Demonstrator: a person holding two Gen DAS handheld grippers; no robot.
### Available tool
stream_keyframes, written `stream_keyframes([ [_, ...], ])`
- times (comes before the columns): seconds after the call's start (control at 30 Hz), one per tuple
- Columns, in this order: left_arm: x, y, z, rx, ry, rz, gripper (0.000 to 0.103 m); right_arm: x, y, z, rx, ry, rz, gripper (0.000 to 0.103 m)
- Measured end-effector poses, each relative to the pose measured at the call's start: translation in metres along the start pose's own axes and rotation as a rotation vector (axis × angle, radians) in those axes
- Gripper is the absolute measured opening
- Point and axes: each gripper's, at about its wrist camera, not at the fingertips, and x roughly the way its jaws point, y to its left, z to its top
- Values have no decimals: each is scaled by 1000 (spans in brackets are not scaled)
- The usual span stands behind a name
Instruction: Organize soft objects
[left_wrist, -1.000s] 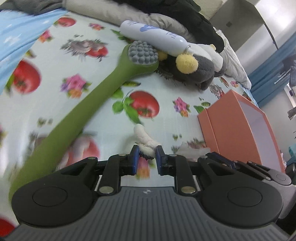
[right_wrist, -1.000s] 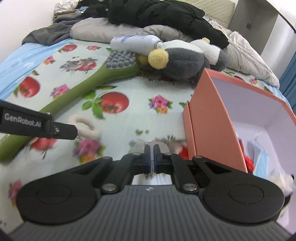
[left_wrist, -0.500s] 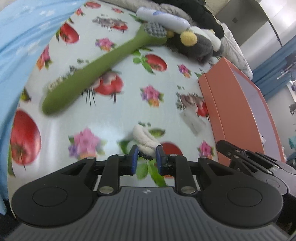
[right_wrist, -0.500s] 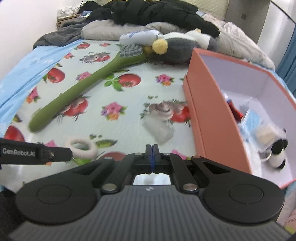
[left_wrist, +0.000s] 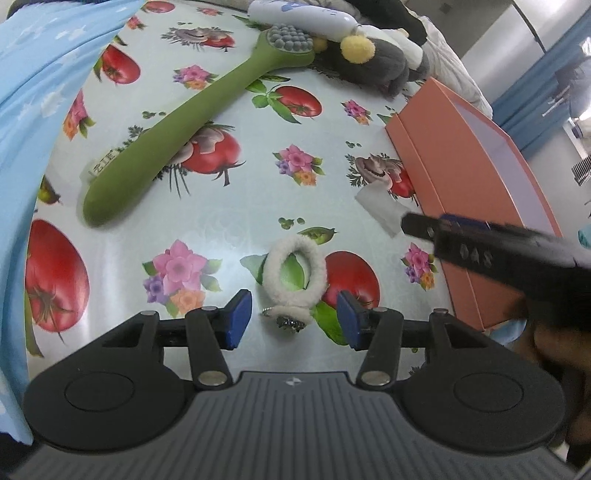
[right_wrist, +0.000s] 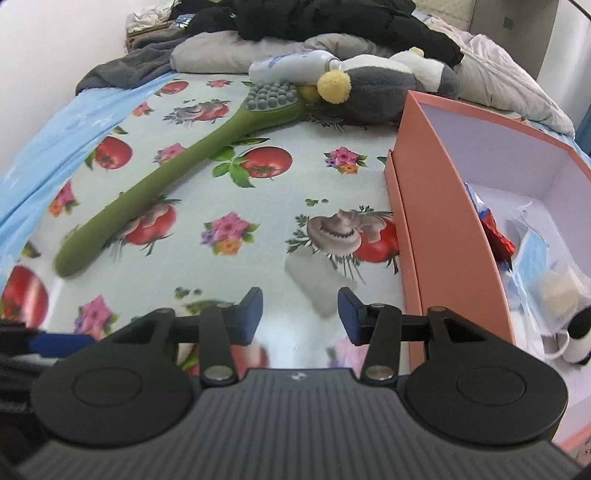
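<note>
Left hand-held gripper (left_wrist: 294, 317) sitting partway open, jaws just been spreading, blue pads clear of the fluffy white hair scrunchie (left_wrist: 294, 275) lying flat on the bed's glossy fruit-and-flower printed sheet (left_wrist: 236, 206). Scrunchie's near end, with a small dark sparkly charm, right between the two pads but not pinched, so nothing held. Right hand-held gripper (right_wrist: 300, 314) also partway open, jaws just been opening too, empty, hovering over the sheet with a pale translucent little packet (right_wrist: 319, 282) just ahead of its pads, not touching. Same packet near the base of the salmon-orange cardboard box (right_wrist: 439, 221), white inside, off to the right; in there a blue face mask (right_wrist: 532, 258), something red and crinkly, and a bit of a black-and-white plush toy down at the near corner. Long olive-green silicone massage brush with grey nubs (left_wrist: 192, 122) lying diagonally across the sheet, well apart from the scrunchie, head up against a grey-and-white plush toy with a yellow pompom (right_wrist: 369, 92). White lotion bottle with blue print (right_wrist: 291, 66) on its side just behind the brush head, touching the plush. Pile of grey and black clothes further back. Light blue cloth (left_wrist: 33, 85) along the left edge.
</note>
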Motion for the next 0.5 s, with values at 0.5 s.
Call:
stream_keyframes([
  [0.5, 12, -4, 6, 62, 17, 21, 57, 79, -9, 28, -119, 212, -41, 60],
])
